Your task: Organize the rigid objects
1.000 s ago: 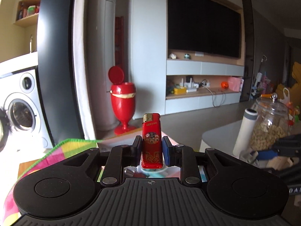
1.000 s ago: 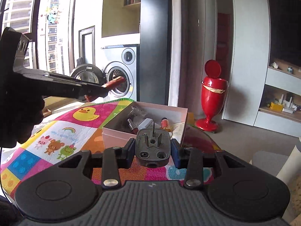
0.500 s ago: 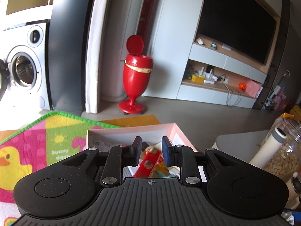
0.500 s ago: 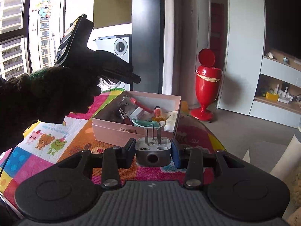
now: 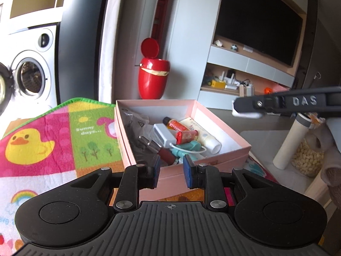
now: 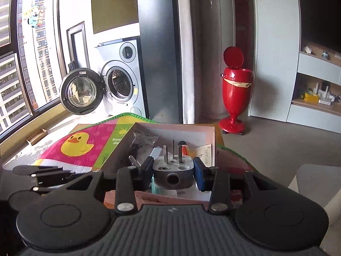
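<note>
The red lighter [image 5: 186,136] lies inside the pink box [image 5: 223,125] among a white charger [image 5: 163,134], an orange tube [image 5: 174,124] and a white tube [image 5: 204,136]. My left gripper [image 5: 170,170] hovers at the box's near wall, open by a narrow gap with nothing between its pads. My right gripper [image 6: 173,171] is shut on a grey plug adapter [image 6: 173,168], prongs pointing up, above the near side of the pink box [image 6: 211,132]. In the left wrist view the right gripper [image 5: 247,108] reaches in from the right, above the box.
The box rests on a colourful duck-print mat [image 5: 42,138]. To the right stand a glass jar of nuts [image 5: 307,157] and a white cylinder [image 5: 292,140]. On the floor behind are a red bin [image 5: 153,79] and a washing machine [image 6: 119,83] with its door open.
The left gripper tipped down and sank toward the box; the lighter left its jaws and now lies in the box. The right gripper carried the plug over the box.
</note>
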